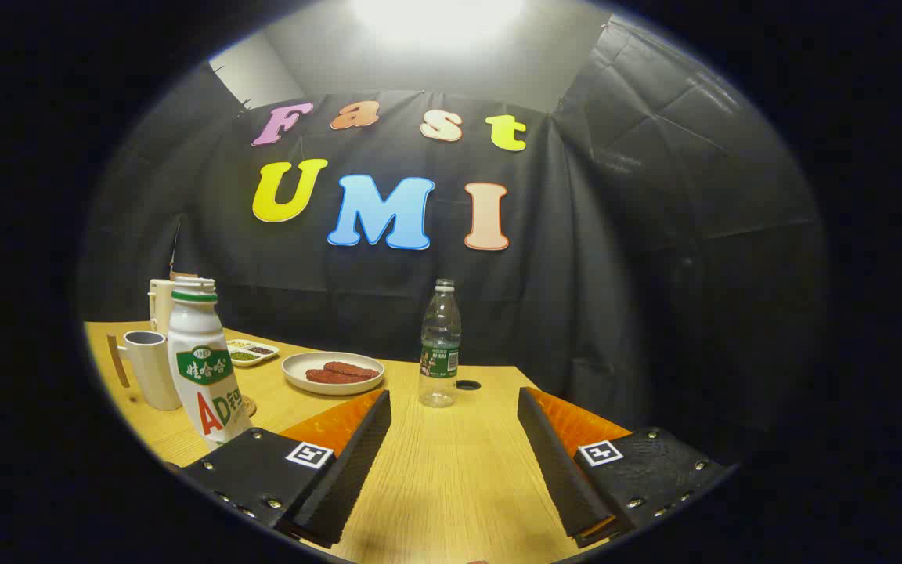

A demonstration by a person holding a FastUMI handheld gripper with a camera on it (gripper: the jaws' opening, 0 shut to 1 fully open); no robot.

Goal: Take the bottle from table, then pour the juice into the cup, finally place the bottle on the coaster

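2 bottles on table; I take clear bottle as target, my guess, since it stands dead ahead. Gripper fingers spread wide, holding nothing. Step in hand: approach for grasp. I'd drive straight forward, keep fingers level, centre bottle's labelled waist between them, close gently. Bottle upright, just beyond fingertips, in line with gap. White bottle stands beside left finger, near cup. Plate lies beyond left finger.
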